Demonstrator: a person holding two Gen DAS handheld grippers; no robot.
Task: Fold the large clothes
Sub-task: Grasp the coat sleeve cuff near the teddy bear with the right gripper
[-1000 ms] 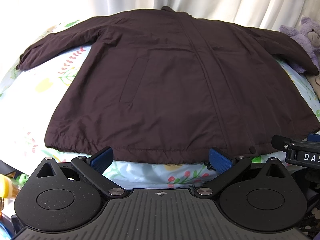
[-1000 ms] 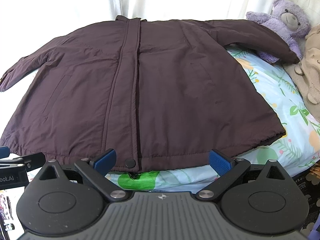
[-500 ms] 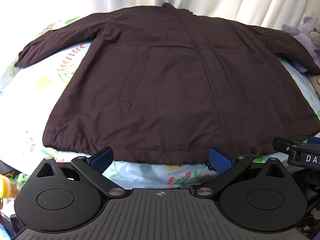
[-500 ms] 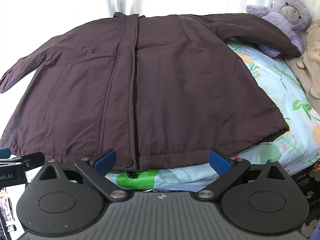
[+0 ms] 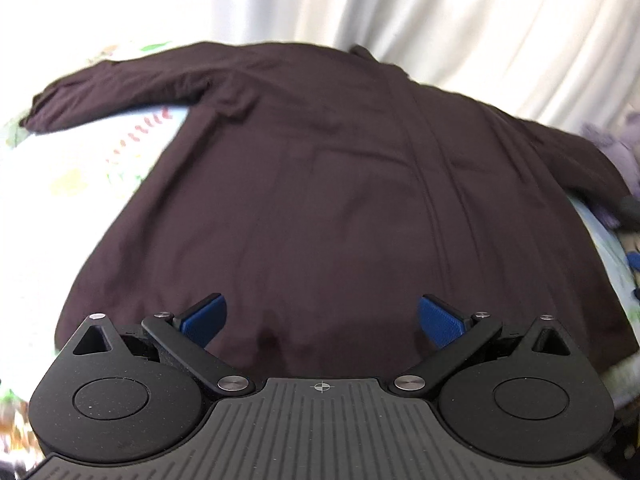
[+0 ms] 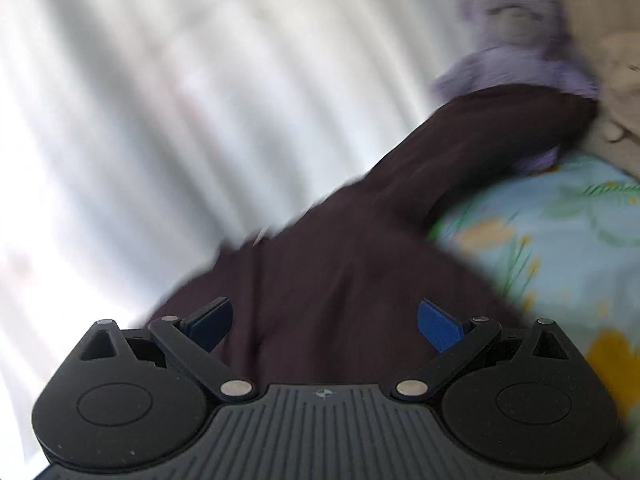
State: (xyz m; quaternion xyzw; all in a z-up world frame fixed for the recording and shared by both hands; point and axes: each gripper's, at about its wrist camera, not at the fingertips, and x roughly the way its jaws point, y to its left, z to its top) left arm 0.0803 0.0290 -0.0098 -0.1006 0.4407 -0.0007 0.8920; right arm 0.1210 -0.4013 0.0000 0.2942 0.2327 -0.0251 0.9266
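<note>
Dark brown coat (image 5: 320,200) spread flat on the floral bedsheet (image 5: 80,168), both of our grippers over it.

We've got the left gripper (image 5: 322,320) above the coat near the hem, fingers spread wide, nothing between them. Collar points away toward the white curtain (image 5: 460,20), hem nearest us, so the long axis runs straight ahead from the tool, sleeves out to either side. Our right gripper (image 6: 324,320), jaws also apart and empty, hangs over the coat by its right sleeve, which reaches up to the purple teddy bear (image 6: 516,52); this view is blurred.
</note>
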